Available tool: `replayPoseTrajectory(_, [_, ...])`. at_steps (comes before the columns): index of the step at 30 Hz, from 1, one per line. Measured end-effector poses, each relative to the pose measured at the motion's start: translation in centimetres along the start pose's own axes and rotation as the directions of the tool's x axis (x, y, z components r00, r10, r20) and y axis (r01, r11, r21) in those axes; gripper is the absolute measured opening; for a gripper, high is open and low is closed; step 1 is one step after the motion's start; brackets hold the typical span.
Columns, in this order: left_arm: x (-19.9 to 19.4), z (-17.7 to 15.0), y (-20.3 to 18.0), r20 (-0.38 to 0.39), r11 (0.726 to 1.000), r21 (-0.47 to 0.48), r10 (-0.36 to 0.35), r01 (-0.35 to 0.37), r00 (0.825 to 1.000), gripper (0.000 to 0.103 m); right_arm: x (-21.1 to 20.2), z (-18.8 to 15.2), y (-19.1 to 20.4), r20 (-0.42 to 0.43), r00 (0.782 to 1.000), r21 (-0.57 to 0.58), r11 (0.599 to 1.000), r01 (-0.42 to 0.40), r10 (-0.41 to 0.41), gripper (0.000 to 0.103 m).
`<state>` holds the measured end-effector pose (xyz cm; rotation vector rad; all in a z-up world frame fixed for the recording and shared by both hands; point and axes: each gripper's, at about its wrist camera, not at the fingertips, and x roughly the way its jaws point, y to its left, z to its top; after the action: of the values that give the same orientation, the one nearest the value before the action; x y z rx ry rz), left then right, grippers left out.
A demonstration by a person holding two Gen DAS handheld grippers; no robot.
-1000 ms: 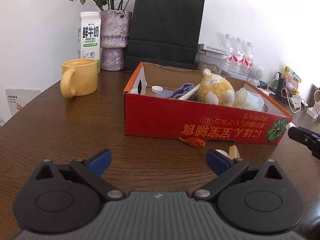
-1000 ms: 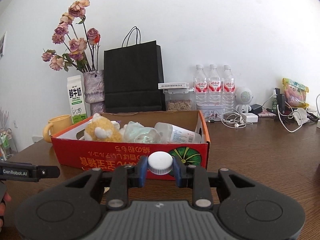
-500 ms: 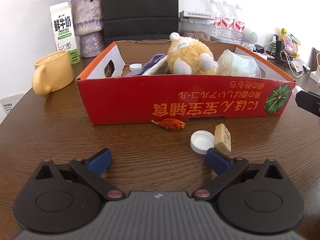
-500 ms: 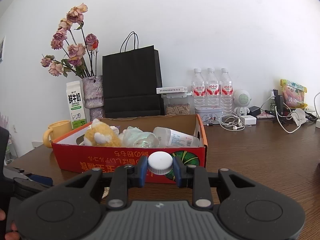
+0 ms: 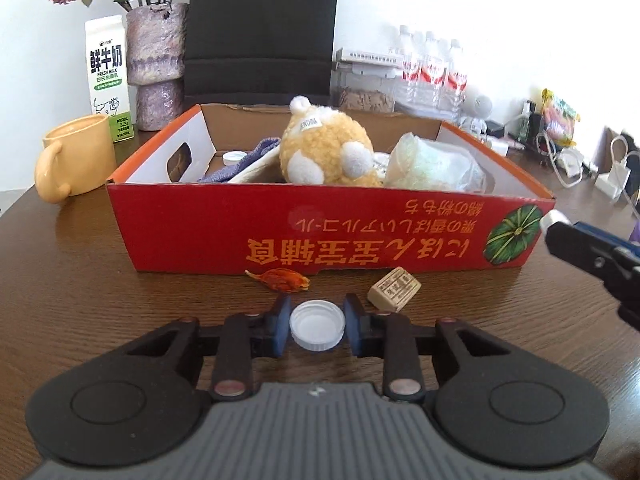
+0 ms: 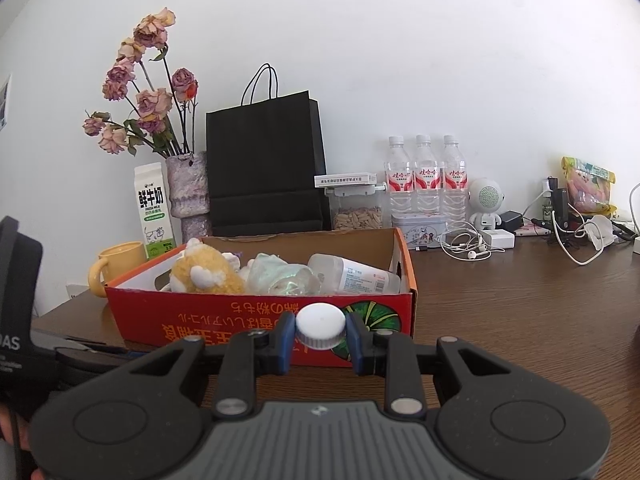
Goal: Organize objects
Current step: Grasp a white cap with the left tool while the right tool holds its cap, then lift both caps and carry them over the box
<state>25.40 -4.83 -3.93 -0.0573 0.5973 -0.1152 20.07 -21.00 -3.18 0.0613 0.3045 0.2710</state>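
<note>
My left gripper (image 5: 317,330) is low over the wooden table (image 5: 120,312), and its jaws are closing on an upturned white bottle cap (image 5: 317,327) that lies between the blue pads, which touch its sides. My right gripper (image 6: 320,334) is shut on another white bottle cap (image 6: 320,330), held above the table in front of the red cardboard box (image 6: 240,320). The red cardboard box (image 5: 320,232) holds a yellow plush toy (image 5: 324,148), a crumpled clear bag (image 5: 432,164), a blue cloth and a small cap. A tan wrapped block (image 5: 394,290) and a dried orange scrap (image 5: 282,280) lie before the box.
A yellow mug (image 5: 74,158), a milk carton (image 5: 108,80), a vase of dried roses (image 5: 158,68) and a black paper bag (image 5: 260,32) stand behind the box. Water bottles (image 6: 424,176), a small white robot toy (image 6: 485,200), earphones and cables crowd the back right.
My left gripper moved forward toward the box and its wide-open jaws came together around the white cap on the table. The right gripper kept still with its cap.
</note>
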Motion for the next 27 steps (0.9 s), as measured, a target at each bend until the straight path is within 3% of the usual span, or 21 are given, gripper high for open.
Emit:
replayPoseTrajectory(6, [-4.0, -1.0, 0.1, 0.174, 1.000, -0.010, 0.020, -0.018, 0.985, 0.029, 0.1, -0.1, 0.1, -0.005, 1.000, -0.002, 1.000, 0.002, -0.002, 0.026])
replayPoseTrajectory(19, [-7.1, -1.1, 1.6, 0.303, 0.996, -0.075, 0.070, -0.050, 0.950, 0.029, -0.1, 0.0, 0.7, 0.037, 0.999, -0.023, 1.000, -0.015, 0.016, 0.026])
replayPoseTrajectory(27, [-7.5, 1.9, 1.0, 0.371, 0.997, -0.054, 0.079, -0.063, 0.925, 0.029, 0.4, 2.2, 2.9, 0.109, 0.991, -0.080, 0.995, -0.065, 0.074, 0.026])
